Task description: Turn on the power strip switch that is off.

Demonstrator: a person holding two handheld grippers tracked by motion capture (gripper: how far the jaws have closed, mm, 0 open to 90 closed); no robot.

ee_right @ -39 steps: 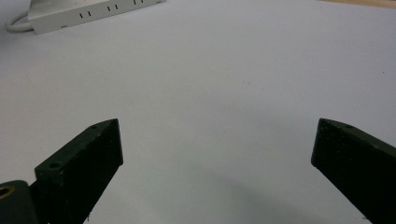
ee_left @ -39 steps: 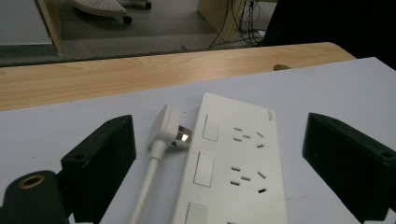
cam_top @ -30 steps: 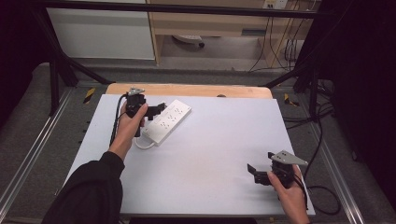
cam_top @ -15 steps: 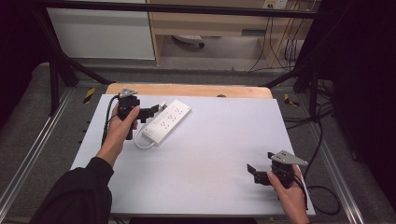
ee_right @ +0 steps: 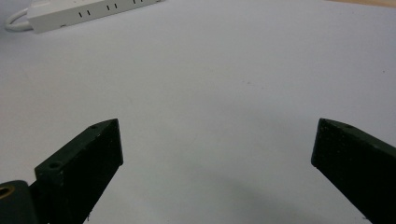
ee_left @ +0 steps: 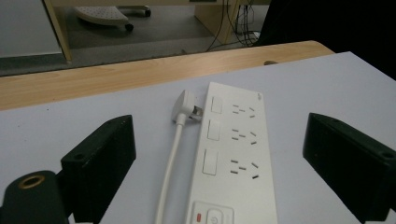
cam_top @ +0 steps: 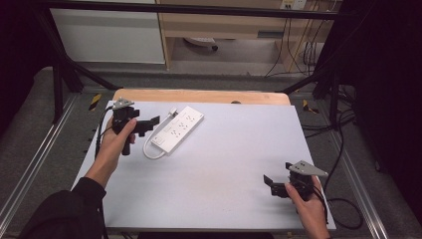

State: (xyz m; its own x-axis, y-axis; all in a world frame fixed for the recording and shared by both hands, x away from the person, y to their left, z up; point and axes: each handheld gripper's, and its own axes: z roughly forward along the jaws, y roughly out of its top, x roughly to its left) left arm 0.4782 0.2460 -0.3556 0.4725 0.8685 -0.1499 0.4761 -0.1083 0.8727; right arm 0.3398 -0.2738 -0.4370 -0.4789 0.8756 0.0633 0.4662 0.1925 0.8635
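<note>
A white power strip [cam_top: 179, 128] lies at the back left of the white table [cam_top: 224, 164], its white cable [cam_top: 152, 152] looping at the near end. In the left gripper view the power strip [ee_left: 233, 154] lies lengthwise ahead, with its plug [ee_left: 184, 107] resting beside its far end and unplugged. My left gripper [cam_top: 148, 126] is open just left of the strip and holds nothing; the left gripper [ee_left: 219, 135] has its jaws spread wide on either side of the strip. My right gripper [cam_top: 271, 185] is open and empty at the front right; the right gripper [ee_right: 219, 135] hovers over bare table.
A wooden edge [cam_top: 199, 95] runs along the back of the table. The power strip [ee_right: 84, 11] appears far off in the right gripper view. Black frame bars and cables [cam_top: 343, 149] surround the table on the floor.
My left gripper has drawn back to the left, away from the power strip. The strip and the right gripper have stayed put.
</note>
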